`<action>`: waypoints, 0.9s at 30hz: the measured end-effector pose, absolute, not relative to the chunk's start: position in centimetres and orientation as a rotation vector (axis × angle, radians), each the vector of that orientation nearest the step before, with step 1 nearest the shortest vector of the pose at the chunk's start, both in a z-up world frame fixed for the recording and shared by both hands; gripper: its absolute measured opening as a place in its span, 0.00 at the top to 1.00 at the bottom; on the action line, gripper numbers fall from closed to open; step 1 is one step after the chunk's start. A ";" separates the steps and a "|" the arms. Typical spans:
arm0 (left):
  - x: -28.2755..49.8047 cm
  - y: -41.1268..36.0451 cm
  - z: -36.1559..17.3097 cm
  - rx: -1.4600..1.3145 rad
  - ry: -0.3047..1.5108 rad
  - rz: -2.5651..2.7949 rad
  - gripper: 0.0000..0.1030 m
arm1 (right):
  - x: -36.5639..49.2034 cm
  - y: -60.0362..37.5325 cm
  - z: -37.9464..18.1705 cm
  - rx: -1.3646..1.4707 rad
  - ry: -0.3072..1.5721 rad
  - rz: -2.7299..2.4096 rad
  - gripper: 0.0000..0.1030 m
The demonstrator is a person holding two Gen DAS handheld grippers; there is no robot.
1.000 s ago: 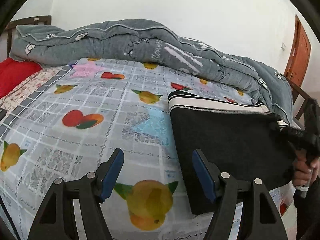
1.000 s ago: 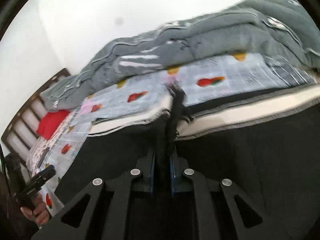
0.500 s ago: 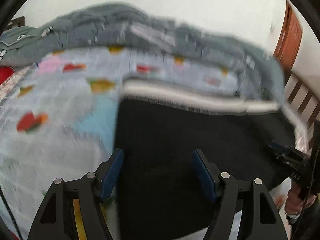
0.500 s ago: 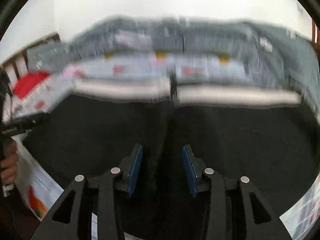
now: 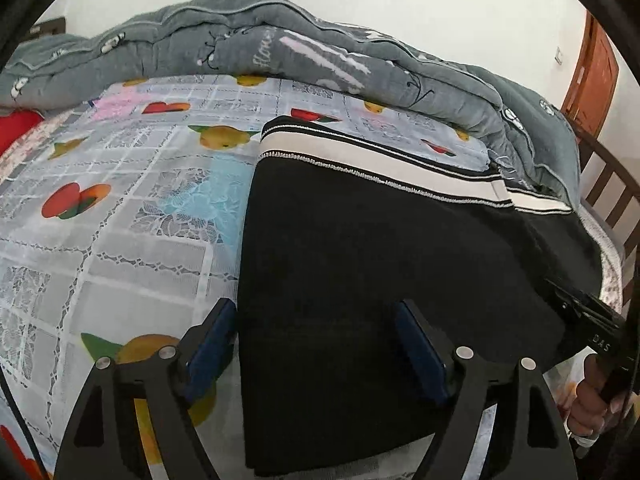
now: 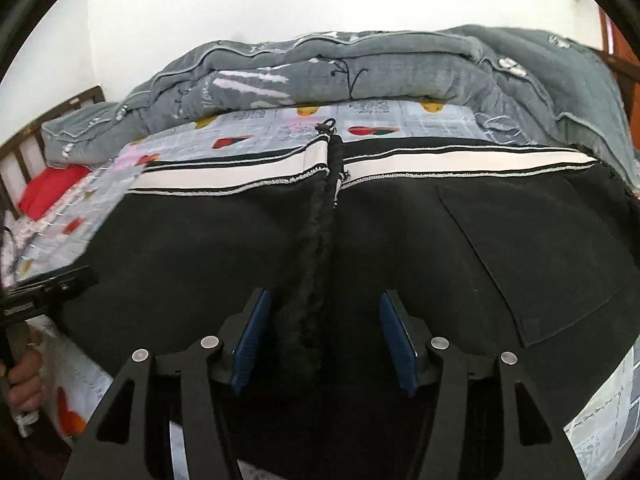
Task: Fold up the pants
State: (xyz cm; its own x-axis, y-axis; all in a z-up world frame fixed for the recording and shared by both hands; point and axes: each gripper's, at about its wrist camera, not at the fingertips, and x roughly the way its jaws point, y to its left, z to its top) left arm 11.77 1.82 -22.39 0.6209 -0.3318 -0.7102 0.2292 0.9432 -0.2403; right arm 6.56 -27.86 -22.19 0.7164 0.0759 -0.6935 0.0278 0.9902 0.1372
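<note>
The black pants (image 5: 380, 248) lie spread flat on the bed, with a white and black striped waistband (image 5: 360, 152) at the far side. My left gripper (image 5: 316, 344) is open and empty over the pants' left edge. In the right wrist view the pants (image 6: 180, 248) fill the middle, with a raised centre seam (image 6: 320, 232) and a back pocket (image 6: 540, 252). My right gripper (image 6: 326, 340) is open, its jaws standing either side of that seam near the pants' near edge. Each gripper shows at the edge of the other's view.
A fruit-print bedsheet (image 5: 120, 208) covers the bed. A bunched grey quilt (image 5: 280, 48) lies along the far side. A red pillow (image 6: 48, 192) sits at the left. A wooden bed rail (image 5: 612, 184) and a door (image 5: 592, 76) are at the right.
My right gripper was shut on the pants' centre seam and has opened. My left gripper has moved right, from over the sheet to over the pants' left edge.
</note>
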 end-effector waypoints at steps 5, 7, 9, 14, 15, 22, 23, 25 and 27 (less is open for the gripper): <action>13.4 3.2 -21.4 -0.177 0.854 -0.301 0.24 | 3.6 -32.8 -17.9 0.084 0.649 -0.116 0.44; 14.4 3.6 -21.2 -0.206 0.862 -0.307 0.24 | 2.5 -36.7 -16.9 0.086 0.629 -0.240 0.42; 15.6 3.7 -21.0 -0.235 0.887 -0.335 0.24 | 1.5 -41.2 -16.8 0.132 0.635 -0.354 0.39; 17.8 2.7 -20.2 -0.203 0.888 -0.379 0.24 | 0.6 -50.4 -18.9 0.327 0.688 -0.546 0.39; 18.4 2.3 -20.2 -0.196 0.893 -0.382 0.24 | 0.8 -51.4 -19.4 0.364 0.702 -0.536 0.39; 21.5 1.3 -21.6 -0.190 1.007 -0.373 0.40 | 3.4 -56.2 -22.2 0.536 0.714 -0.500 0.39; 21.9 1.6 -21.7 -0.205 1.021 -0.372 0.44 | 3.8 -56.4 -22.2 0.532 0.714 -0.497 0.39; 22.7 2.0 -21.9 -0.238 1.045 -0.375 0.50 | 5.1 -56.4 -21.9 0.512 0.716 -0.486 0.39; 23.5 2.2 -22.0 -0.259 1.066 -0.369 0.56 | 6.3 -56.5 -22.0 0.518 0.722 -0.459 0.38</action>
